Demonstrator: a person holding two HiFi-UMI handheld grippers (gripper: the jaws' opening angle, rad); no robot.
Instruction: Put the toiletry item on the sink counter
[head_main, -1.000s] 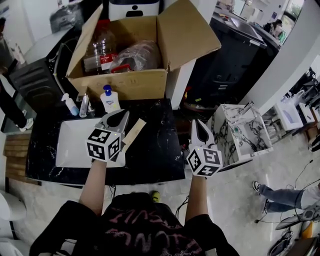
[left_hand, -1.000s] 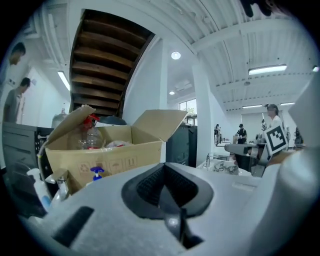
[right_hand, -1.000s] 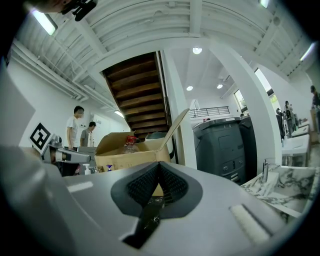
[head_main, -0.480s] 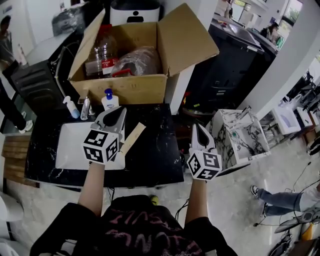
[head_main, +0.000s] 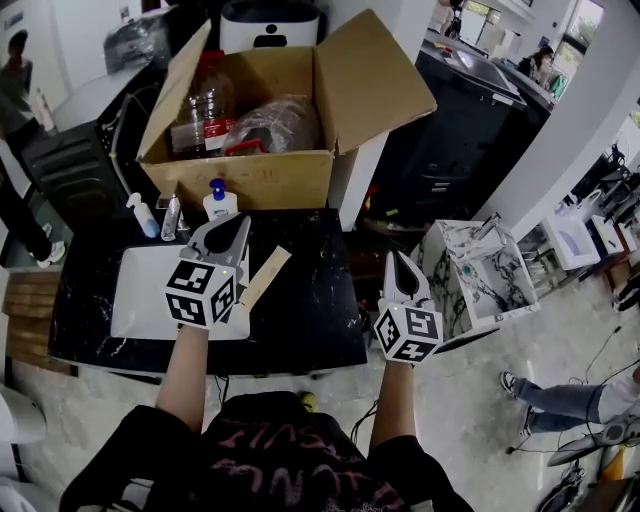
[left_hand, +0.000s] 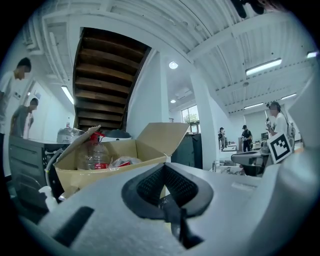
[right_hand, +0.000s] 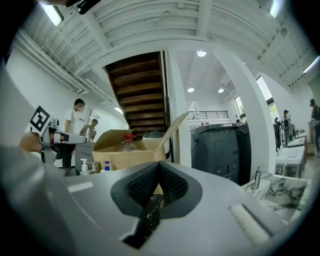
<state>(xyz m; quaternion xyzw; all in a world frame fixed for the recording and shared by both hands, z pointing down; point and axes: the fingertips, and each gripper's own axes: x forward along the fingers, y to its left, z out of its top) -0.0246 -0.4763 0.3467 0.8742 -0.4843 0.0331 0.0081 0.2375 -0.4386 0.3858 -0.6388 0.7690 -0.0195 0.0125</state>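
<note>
Black ribbed pads, left gripper (left_hand: 164, 166): tips meeting, nothing between them. Right gripper (right_hand: 159, 165): likewise closed and empty, held off the counter's right edge. Slim tan carton (head_main: 264, 276), the likely toiletry item: flat on the black marble counter (head_main: 310, 310), just beside the white basin (head_main: 135, 290), one end hidden behind your left gripper. Blue-capped pump bottle (head_main: 218, 200) and open cardboard box (head_main: 250, 175): behind. Placement looks done; lift your left gripper straight up so you don't nudge the carton toward the basin.
</note>
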